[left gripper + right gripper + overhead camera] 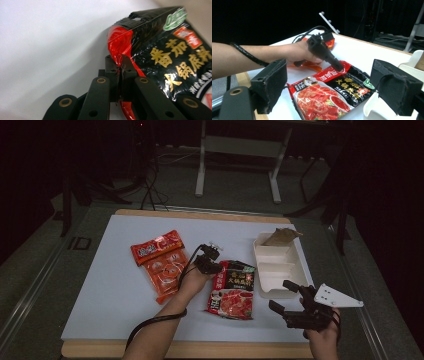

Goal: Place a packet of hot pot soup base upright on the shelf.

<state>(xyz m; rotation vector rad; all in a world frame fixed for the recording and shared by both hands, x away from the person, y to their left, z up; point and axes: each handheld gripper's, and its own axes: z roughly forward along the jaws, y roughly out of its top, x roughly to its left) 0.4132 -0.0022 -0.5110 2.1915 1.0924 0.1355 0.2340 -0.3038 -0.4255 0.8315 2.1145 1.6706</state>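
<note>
A black-and-red sauce packet (pixel 232 290) lies flat in the middle of the white table top. My left gripper (pixel 216 268) is shut on the packet's upper left edge. In the left gripper view its jaws (pixel 121 62) meet on the red side seam of the packet (pixel 170 50), which is crumpled and slightly raised there. From the right gripper view, the left gripper (pixel 338 67) slants down onto the red top strip of the packet (pixel 329 92). My right gripper (pixel 285 297) stands open near the front right edge, beside the packet, and its foam pads (pixel 272 82) are wide apart with nothing held.
Two orange-red packets (pixel 162 260) lie left of the left hand. A white compartment tray (pixel 275 265) stands right of the sauce packet, with a brown pouch (pixel 281 236) at its far end. A metal frame stands on the floor beyond the table.
</note>
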